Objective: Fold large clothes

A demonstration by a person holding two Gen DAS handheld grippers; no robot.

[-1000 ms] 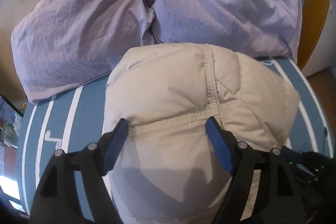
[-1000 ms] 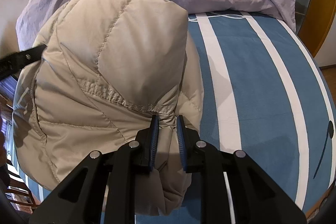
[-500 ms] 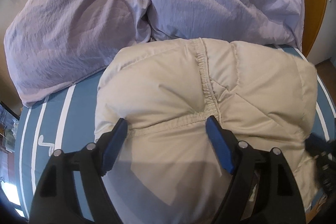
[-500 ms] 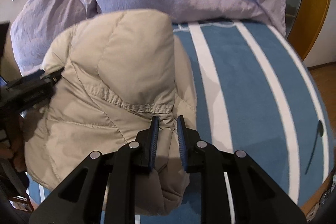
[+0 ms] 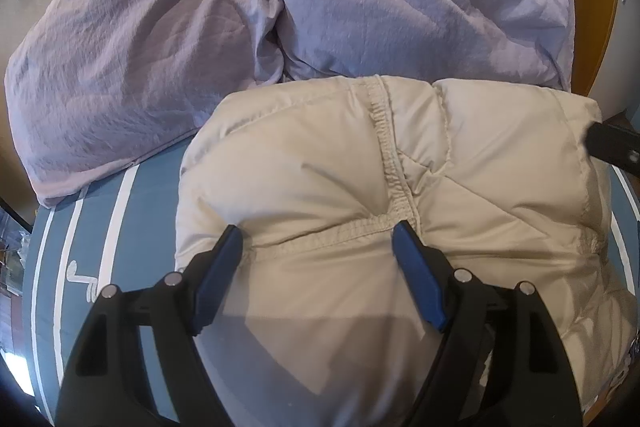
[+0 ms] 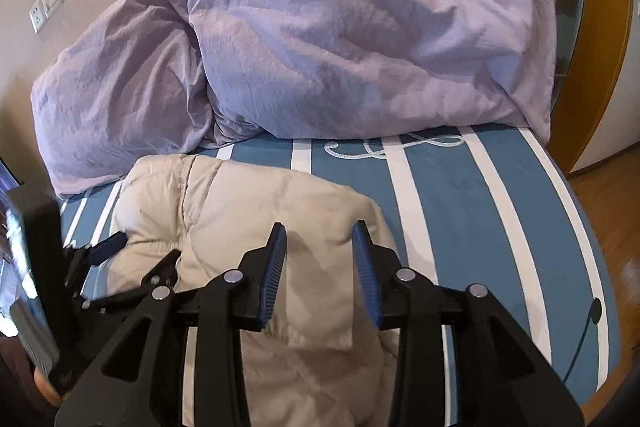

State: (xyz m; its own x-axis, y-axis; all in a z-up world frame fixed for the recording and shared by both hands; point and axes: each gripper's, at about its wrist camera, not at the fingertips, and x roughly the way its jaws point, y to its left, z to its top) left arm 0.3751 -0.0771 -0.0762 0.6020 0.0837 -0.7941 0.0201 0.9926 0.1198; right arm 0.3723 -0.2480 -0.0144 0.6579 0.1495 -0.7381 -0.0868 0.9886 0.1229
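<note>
Left gripper (image 5: 316, 247): jaws spread wide and empty, hovering low over the jacket; a stitched seam runs across the gap between them.
Right gripper (image 6: 320, 247): jaws opening, nothing pinched; the folded edge of the jacket lies below and between them, apparently just let go.
Puffer jacket (image 5: 328, 163): beige, quilted, lying folded on the bed directly under and ahead of both pairs of jaws. In the left wrist view a vertical seam runs away from the jaws' gap toward the far edge.
Why so placed: judged, the fold has been laid over and the left gripper stands by to steady or flatten the bundle while the right lets go.
Bed sheet (image 6: 460, 195): blue with white stripes and a rope motif, outward of the right jaws and bare on that side.
Duvet (image 6: 360, 39): lilac, heaped beyond the jacket's far edge, touching it in the left wrist view.
Wall sockets (image 6: 47, 5): far beyond the jaws, upper left.
Hidden or unclear: the jacket's near part is covered by the gripper bodies; sleeves and hood cannot be told apart; whether the left jaws touch the fabric cannot be told.
</note>
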